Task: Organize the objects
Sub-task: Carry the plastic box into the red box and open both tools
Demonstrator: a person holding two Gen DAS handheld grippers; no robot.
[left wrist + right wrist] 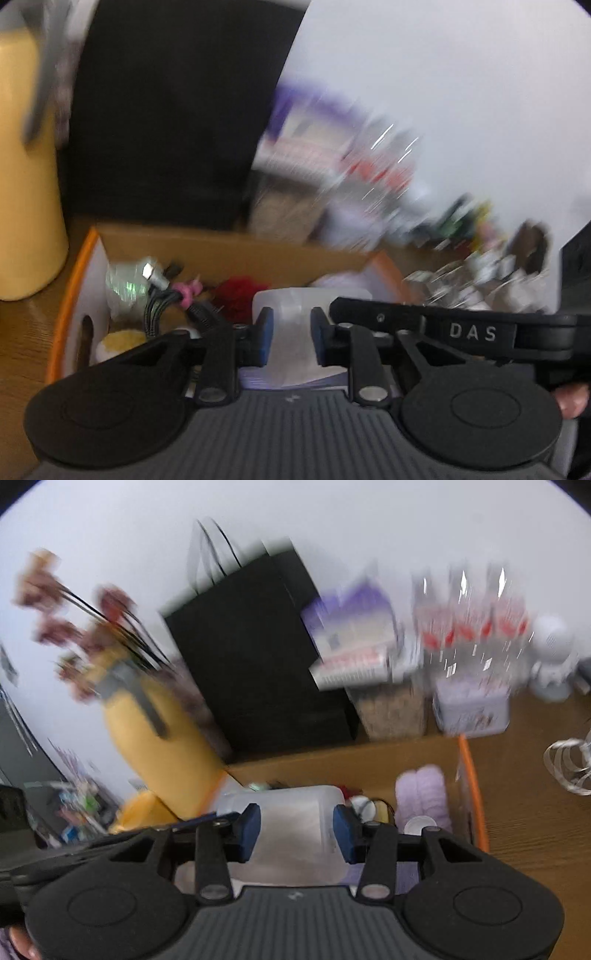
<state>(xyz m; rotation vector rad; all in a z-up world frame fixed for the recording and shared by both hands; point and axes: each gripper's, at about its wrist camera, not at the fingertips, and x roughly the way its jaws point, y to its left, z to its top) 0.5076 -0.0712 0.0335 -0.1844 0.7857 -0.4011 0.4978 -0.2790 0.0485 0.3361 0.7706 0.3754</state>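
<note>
A: Left wrist view. Left gripper [288, 338] pads nearly together, a narrow translucent part of a plastic container [295, 332] between them; they look pressed on it, though blur makes contact hard to confirm.

B: Right wrist view. Right gripper [297, 832] stands wider, blue pads flanking the same container's [291, 819] broad body. Touching both sides, I judge. Container hangs over the cardboard box [369, 760].

A: Box has an orange rim and is crowded: cables [159, 306], red fluff [240, 291], a pale purple bundle [424, 794].

B: Risk: two grips on one smooth, flexible shell. If the hands drift apart or twist unevenly, it could flex and slip from the narrow left pinch.

A: Also a snag on the cables or box wall [236, 251] if lowered tilted. Yellow vase [162, 738] with dried flowers stands just beside the box; a wide swing could tip it.

B: Pose: both grippers angle downward over the box, side by side, the right one's body crossing the left view. Fingertips [570, 400] of the person show at that view's right edge.
</note>
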